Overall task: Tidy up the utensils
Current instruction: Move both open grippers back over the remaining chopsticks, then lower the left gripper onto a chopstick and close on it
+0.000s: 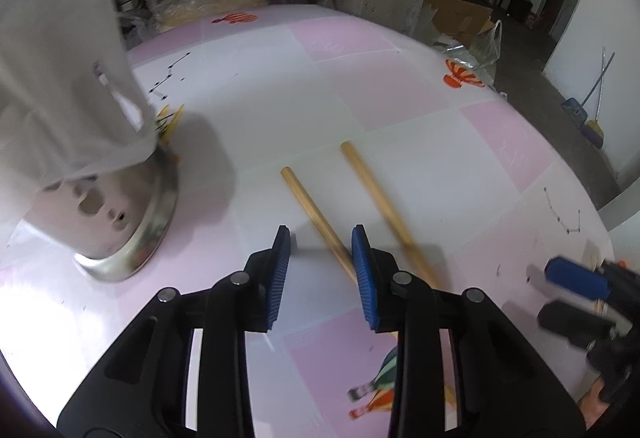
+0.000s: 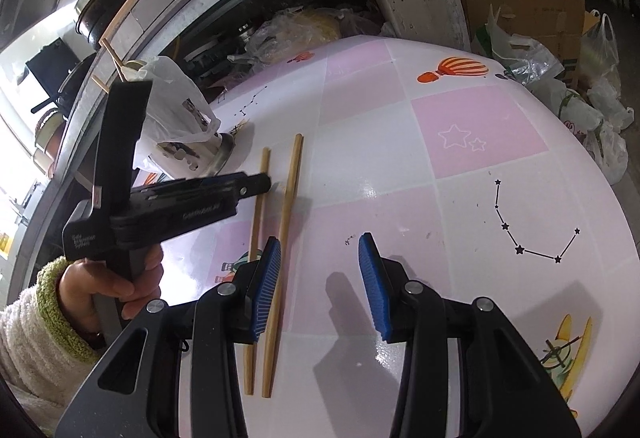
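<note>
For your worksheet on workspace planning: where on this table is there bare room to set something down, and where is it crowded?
Free: the tablecloth right of the chopsticks, out to the constellation print. Crowded: the left side, where the bag-covered metal holder, left gripper and chopsticks bunch together.

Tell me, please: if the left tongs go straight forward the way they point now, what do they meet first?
Probably the nearer chopstick: it lies on the table and runs between the open pads of the left tongs. Beyond it the tablecloth looks free. Height above the table is unclear.
</note>
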